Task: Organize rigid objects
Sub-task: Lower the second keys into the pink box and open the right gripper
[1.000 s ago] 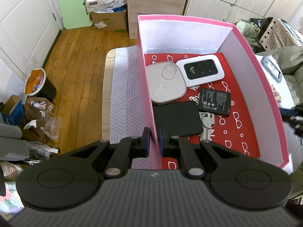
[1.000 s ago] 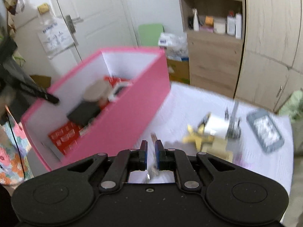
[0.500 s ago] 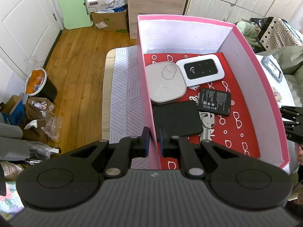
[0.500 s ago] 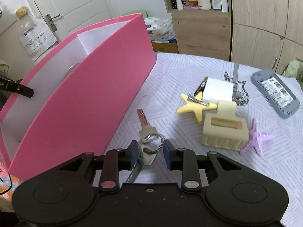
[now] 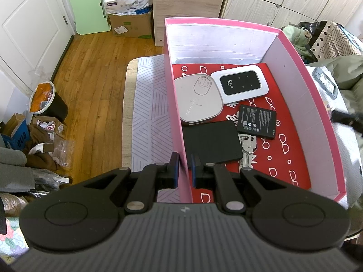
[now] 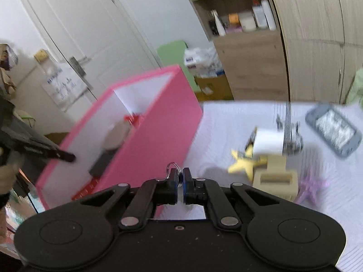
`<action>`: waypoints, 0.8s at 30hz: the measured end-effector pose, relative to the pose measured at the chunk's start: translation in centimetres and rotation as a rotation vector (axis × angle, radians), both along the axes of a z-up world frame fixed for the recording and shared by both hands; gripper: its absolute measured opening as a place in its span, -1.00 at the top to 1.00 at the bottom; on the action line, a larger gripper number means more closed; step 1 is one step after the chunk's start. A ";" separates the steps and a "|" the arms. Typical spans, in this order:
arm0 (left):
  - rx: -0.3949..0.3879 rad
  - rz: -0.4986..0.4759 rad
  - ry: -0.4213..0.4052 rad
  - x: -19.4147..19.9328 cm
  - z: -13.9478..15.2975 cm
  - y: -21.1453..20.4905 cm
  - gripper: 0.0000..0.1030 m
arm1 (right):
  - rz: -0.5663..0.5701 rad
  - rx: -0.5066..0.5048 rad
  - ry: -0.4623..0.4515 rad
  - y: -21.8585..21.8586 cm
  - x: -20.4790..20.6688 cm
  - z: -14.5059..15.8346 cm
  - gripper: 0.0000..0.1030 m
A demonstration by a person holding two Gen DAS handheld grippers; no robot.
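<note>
L gripper (image 5: 185, 166) is clamped on the near-left wall of the pink box (image 5: 317, 104): stiff card, matte white inside, red liner w/ white glasses print. One blue pad sits outside the wall, the other inside, jaws narrow.

In the box: rounded-square grey case (image 5: 198, 100) at 12 o'clock from the jaws; glossy white pocket router (image 5: 240, 83) w/ black face at 1 o'clock; flat black battery (image 5: 257, 124) w/ small white print, too small to read; matte black slab (image 5: 212, 145) just past the jaws; metal keys (image 5: 248, 151) at 2 o'clock beside it.

R gripper (image 6: 179, 178) is nearly shut on a wire key ring (image 6: 172, 170), loop poking above the pads at 12. Right-wrist view blurred: yellow star (image 6: 244, 164), cream block (image 6: 275, 179), lilac star (image 6: 312, 187) on the white patterned cloth (image 6: 226, 124) at 2–3 o'clock.
</note>
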State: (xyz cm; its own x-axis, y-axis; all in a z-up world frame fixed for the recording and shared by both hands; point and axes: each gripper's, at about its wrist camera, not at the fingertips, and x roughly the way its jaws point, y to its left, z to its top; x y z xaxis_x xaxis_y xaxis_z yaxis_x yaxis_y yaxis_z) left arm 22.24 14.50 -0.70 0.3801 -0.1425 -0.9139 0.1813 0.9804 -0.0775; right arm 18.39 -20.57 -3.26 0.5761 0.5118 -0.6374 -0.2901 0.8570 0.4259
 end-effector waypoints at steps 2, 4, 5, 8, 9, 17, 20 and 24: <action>0.001 0.000 -0.001 0.0 0.0 0.0 0.82 | -0.002 -0.017 -0.053 0.2 -0.2 1.6 0.89; 0.000 0.001 0.000 0.0 0.0 0.0 0.82 | 0.000 -0.019 -0.092 0.2 -0.2 3.0 0.89; -0.002 0.002 0.000 0.0 0.0 0.0 0.82 | -0.002 -0.026 -0.115 0.2 -0.2 3.7 0.89; -0.001 0.002 0.000 0.0 0.0 0.0 0.82 | 0.008 -0.032 -0.178 0.4 -0.2 6.1 0.89; -0.001 0.001 0.000 0.0 0.0 0.0 0.82 | 0.018 -0.033 -0.196 0.5 -0.1 7.0 0.89; 0.003 -0.001 -0.007 -0.1 -0.1 0.0 0.82 | 0.143 -0.032 -0.292 3.1 0.4 11.5 0.89; 0.009 -0.005 -0.013 -0.2 -0.1 -0.2 0.82 | 0.197 -0.031 -0.299 4.7 0.7 11.9 0.89; 0.011 0.002 -0.007 -0.1 0.0 -0.2 0.82 | 0.253 -0.055 -0.279 7.5 2.0 10.7 0.89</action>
